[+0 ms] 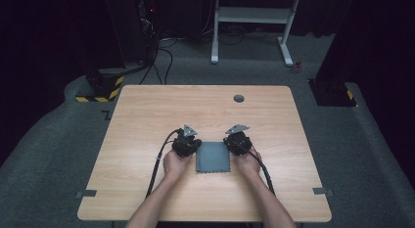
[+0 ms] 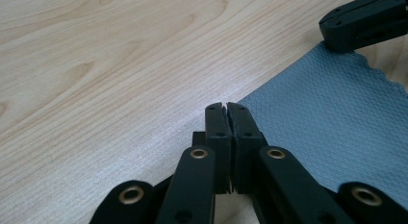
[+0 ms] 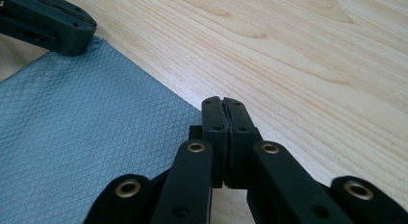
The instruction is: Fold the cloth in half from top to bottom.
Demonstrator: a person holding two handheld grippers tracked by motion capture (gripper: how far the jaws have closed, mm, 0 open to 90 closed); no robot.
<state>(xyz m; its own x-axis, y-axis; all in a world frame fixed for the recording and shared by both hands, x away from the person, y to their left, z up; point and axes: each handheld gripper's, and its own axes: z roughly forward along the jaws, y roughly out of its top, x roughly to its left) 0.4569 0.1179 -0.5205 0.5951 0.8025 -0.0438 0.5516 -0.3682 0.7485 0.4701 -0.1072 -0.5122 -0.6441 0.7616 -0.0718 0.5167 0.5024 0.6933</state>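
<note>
While the grey cloth [image 1: 213, 157] lies flat and square toward the near edge of the table [image 1: 147, 115], midway between its side edges, both grippers stand at the cloth's far corners.

The cloth shows no fold and no lifted edge; its near edge is scalloped. The left gripper [image 2: 226, 107] has its jaws pressed together at the cloth's far left corner, and the right gripper [image 3: 223, 101] has its jaws likewise closed at the far right corner. Whether either pair has fabric pinched between the tips cannot be told, since the tips sit right at the cloth's border. Judgement: the work is at its start. Corners are addressed, perhaps gripped; any lifting, folding or moving remains to be done.
</note>
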